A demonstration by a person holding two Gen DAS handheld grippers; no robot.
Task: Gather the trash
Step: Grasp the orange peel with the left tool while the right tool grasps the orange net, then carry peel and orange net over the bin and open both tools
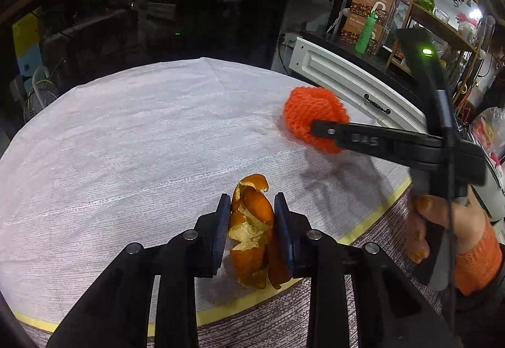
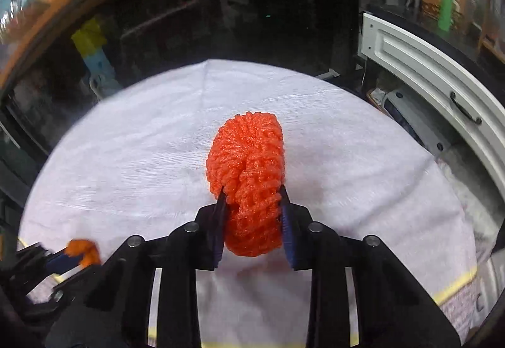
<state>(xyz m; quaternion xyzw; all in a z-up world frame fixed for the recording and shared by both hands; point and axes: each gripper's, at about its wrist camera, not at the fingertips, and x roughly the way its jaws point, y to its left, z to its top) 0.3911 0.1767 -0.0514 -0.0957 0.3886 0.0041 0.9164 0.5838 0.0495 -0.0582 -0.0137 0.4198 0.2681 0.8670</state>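
Note:
My left gripper (image 1: 252, 206) is shut on a curled orange peel (image 1: 252, 231), held between its blue pads above the near edge of the white cloth (image 1: 126, 143). My right gripper (image 2: 252, 199) is shut on a crumpled orange foam fruit net (image 2: 249, 177), held over the cloth. In the left wrist view the net (image 1: 306, 111) and the right gripper (image 1: 318, 128) are at the right, held by a hand in an orange sleeve. In the right wrist view the peel (image 2: 83, 251) and the left gripper (image 2: 72, 256) show at the lower left.
A white cabinet door with a black handle (image 1: 353, 83) leans beyond the table's right edge. Shelves with boxes, a green bottle (image 1: 366, 32) and tins stand behind. A dark screen (image 1: 142, 16) fills the back. A yellow tape line (image 1: 363, 231) edges the cloth.

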